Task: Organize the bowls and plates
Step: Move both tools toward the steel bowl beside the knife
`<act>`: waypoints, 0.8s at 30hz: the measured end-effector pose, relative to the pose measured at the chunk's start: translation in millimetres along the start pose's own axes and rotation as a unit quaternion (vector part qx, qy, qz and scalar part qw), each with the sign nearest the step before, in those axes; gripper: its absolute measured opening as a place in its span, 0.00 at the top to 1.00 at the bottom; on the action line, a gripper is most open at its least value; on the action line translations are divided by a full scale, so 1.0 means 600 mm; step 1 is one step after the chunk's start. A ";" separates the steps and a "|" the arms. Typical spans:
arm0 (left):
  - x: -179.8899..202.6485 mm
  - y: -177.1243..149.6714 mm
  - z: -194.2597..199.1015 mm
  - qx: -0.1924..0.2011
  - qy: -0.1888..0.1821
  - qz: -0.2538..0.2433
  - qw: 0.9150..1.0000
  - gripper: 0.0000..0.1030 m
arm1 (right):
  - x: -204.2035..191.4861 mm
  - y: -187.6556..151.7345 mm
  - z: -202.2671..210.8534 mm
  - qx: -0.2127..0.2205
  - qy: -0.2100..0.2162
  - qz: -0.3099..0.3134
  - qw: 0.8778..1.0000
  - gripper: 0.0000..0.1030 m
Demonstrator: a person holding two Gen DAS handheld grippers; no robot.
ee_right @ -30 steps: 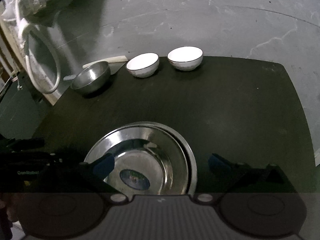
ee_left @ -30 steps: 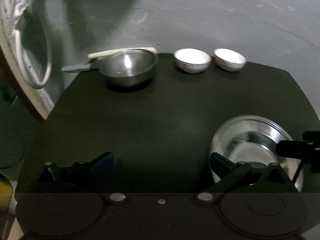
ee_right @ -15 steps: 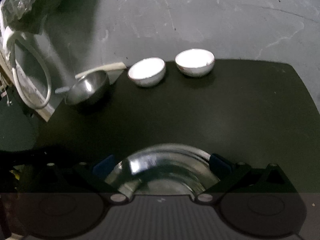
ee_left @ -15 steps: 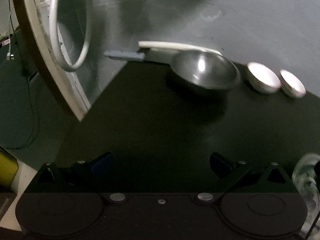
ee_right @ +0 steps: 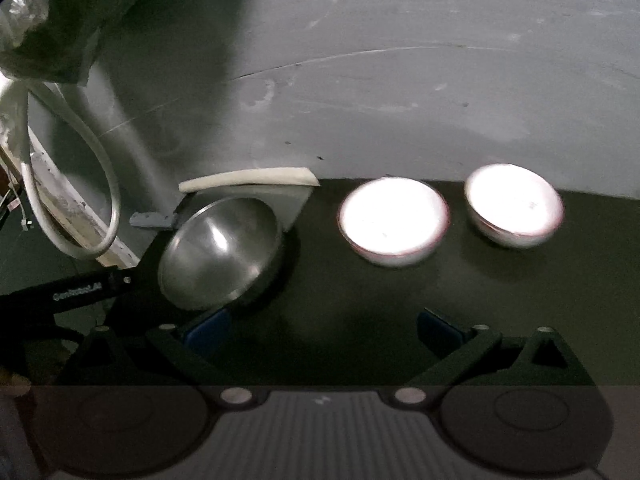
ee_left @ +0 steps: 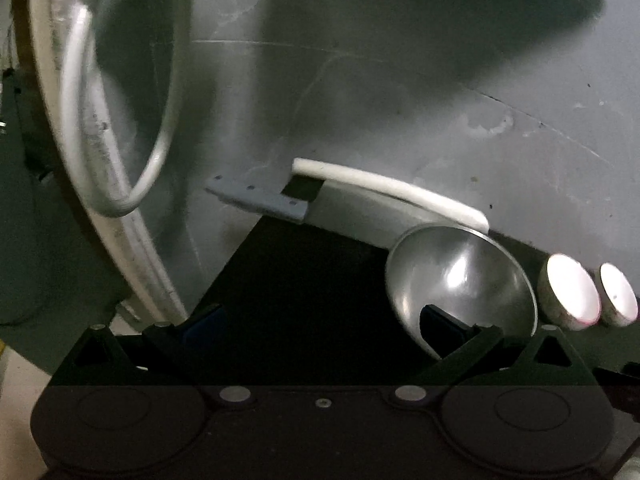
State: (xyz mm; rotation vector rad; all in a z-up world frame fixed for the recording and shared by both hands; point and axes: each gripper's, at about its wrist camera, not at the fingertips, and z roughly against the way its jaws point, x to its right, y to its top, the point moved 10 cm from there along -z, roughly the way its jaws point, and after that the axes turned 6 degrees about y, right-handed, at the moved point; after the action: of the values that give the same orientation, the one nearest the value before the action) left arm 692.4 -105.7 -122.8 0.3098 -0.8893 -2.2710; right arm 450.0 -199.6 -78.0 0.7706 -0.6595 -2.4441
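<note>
Along the far edge of your dark table (ee_right: pixel 480 320), starting at the far left corner, sits the steel bowl (ee_right: pixel 222 252), tipped so its mouth leans toward you. A white foam strip (ee_right: pixel 248 178) lies just behind it, at the table's edge against the grey wall. To its right stand the two white bowls: the first white bowl (ee_right: pixel 394 220) near the middle of the far edge, the second white bowl (ee_right: pixel 514 206) just beside it, the two apart and upright.

Your left gripper (ee_left: pixel 320 324) hangs over the left part of the table with its jaws spread wide, and its right fingertip (ee_left: pixel 438 330) shows in front of the steel bowl (ee_left: pixel 460 280); you cannot tell whether it touches. Nothing sits between its jaws.

Your right gripper (ee_right: pixel 322 326) is also spread wide and holds nothing, hovering nearer you than the row of bowls, with its left fingertip (ee_right: pixel 208 326) just beside the steel bowl's near rim.
</note>
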 end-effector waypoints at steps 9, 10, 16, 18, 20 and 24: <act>0.025 0.006 -0.055 -0.037 -0.056 0.013 0.998 0.24 | -0.034 0.029 -0.084 -0.021 0.006 -0.026 0.999 0.27; 0.026 0.004 -0.058 -0.041 -0.060 0.015 0.997 0.26 | -0.035 0.030 -0.088 -0.023 0.006 -0.027 0.999 0.30; 0.033 -0.010 -0.061 -0.060 -0.100 0.037 0.992 0.58 | -0.046 0.020 -0.104 -0.030 0.011 -0.023 0.999 0.57; 0.038 -0.016 -0.060 -0.064 -0.111 0.043 0.991 0.66 | -0.051 0.020 -0.105 -0.028 0.017 -0.022 0.999 0.65; 0.048 -0.023 -0.055 -0.068 -0.127 0.048 0.988 0.79 | -0.055 0.019 -0.104 -0.030 0.023 -0.019 0.999 0.76; 0.062 -0.035 -0.038 -0.068 -0.130 0.043 0.988 0.80 | -0.052 0.007 -0.092 -0.033 0.026 -0.018 0.999 0.78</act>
State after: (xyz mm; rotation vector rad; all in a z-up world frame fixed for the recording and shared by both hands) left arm 663.6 -130.7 -153.1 -0.0877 -0.8514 -2.3100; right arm 508.3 -201.0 -103.3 0.8222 -0.5464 -2.4562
